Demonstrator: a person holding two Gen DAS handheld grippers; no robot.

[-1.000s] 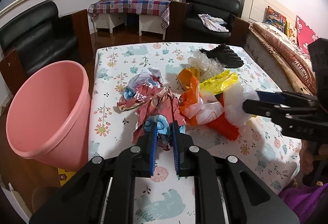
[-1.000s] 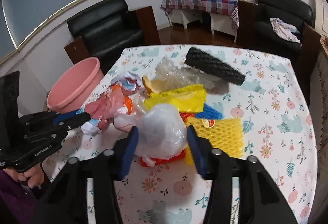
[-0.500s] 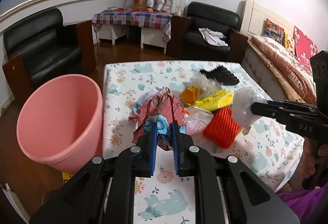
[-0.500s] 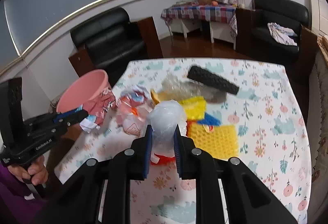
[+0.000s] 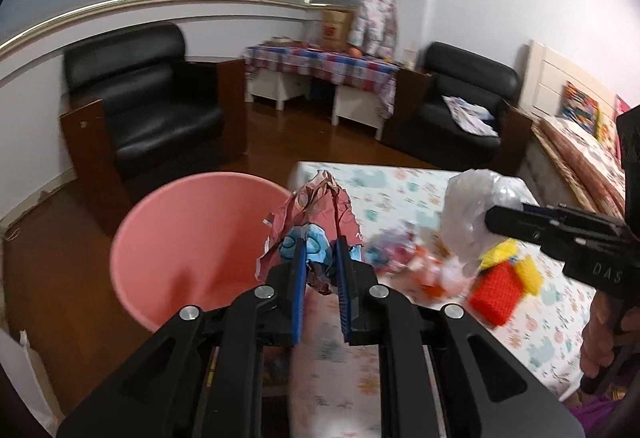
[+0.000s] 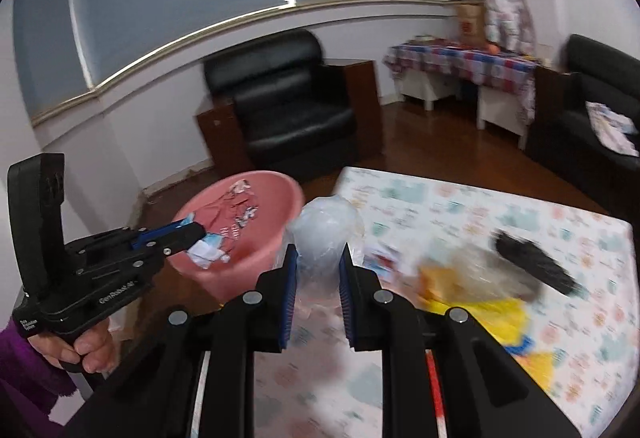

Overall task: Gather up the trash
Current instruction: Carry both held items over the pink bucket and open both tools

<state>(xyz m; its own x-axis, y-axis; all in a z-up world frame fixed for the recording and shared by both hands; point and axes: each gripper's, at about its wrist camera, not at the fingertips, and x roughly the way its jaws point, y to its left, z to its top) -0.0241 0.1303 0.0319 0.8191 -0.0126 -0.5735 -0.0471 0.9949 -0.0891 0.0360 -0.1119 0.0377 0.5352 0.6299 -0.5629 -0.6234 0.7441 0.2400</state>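
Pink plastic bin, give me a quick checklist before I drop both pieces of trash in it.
1. Left gripper clamped on the crumpled red printed wrapper: ok.
2. Right gripper clamped on the clear plastic bag: ok.
3. Pink plastic bin mouth open, unobstructed: ok.
4. Wrapper over the bin opening: ok in the right wrist view.
5. Bag over the opening: not ok, beside the rim.
6. Room left in bin: ok.

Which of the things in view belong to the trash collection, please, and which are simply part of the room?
Job in hand:
left gripper, shut on red wrapper
right gripper, shut on clear plastic bag
pink bin
red mesh and yellow wrapper on the table

Lying about:
black armchair
checked side table
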